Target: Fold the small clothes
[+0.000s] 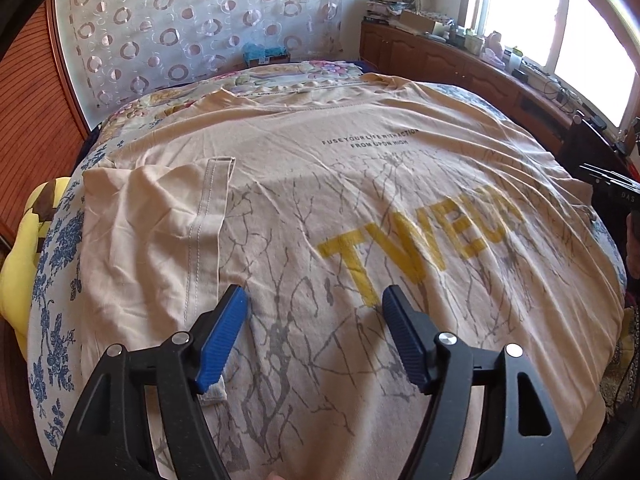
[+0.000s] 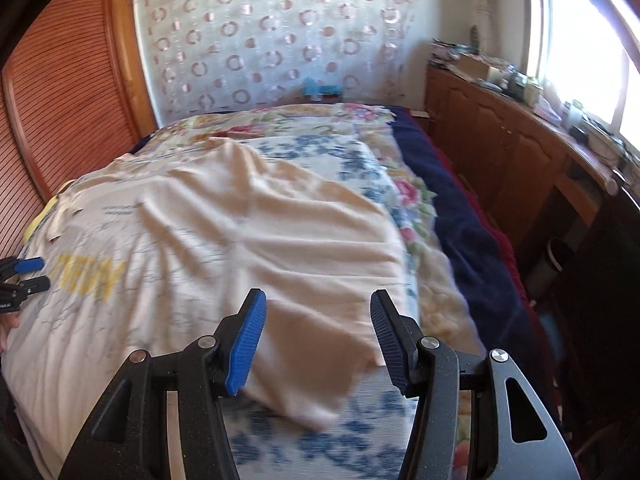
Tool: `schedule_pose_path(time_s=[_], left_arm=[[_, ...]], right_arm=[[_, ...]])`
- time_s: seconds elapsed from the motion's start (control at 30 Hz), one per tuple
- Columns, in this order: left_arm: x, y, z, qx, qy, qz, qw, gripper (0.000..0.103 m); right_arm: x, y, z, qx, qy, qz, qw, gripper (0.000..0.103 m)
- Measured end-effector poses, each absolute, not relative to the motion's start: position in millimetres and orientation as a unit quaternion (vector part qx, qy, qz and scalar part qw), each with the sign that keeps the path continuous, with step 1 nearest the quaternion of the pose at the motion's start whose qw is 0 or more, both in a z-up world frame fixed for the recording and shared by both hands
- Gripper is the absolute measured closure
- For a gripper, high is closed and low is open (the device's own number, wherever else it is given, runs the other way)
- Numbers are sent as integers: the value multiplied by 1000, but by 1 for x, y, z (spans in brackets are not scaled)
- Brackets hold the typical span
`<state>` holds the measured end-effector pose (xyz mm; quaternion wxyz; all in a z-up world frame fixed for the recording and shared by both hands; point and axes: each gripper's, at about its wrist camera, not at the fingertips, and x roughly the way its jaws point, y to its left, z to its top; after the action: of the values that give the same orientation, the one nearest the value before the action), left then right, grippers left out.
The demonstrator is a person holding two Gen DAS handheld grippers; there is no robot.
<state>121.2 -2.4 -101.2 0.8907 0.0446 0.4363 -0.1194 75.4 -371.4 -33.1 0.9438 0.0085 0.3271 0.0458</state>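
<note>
One bed: it filled both views, covered with a white sheet printed in blue flowers, a floral quilt further back.
T-shirt: beige, spread flat over the sheet, printed side up with yellow letters and grey branch lines; its left sleeve lay folded in over the body, while its right sleeve lay out on the sheet.
Cabinet: wooden, along the window wall beside the bed, its top cluttered.
My left gripper: jaws apart and empty, hovering over the shirt's lower print, just beside the folded sleeve's hem.
My right gripper: jaws apart, nothing pinched, over the right sleeve; that view was blurred.
Blue pads: ribbed, clear of the cloth.
</note>
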Motion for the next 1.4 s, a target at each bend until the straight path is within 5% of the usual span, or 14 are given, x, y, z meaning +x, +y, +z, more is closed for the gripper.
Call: schedule_pose_path(time_s=[0.57,0.73,0.87,1.4], left_arm=[[130,-8,-104,52,438,-121,889,19],[129,-8,-104,52,438,-121,889,19],[130,-8,-104,52,438,-121,889,19],[116,7,-83,33,393,-88,915,19]], right_arm=[[105,-415,-43,60,379,67,921,48],[109,-415,-45,53,380,75,921,65],[109,-412,-37,27,364,54,929,96],[95,-311,34,-31,269,189,944,99]])
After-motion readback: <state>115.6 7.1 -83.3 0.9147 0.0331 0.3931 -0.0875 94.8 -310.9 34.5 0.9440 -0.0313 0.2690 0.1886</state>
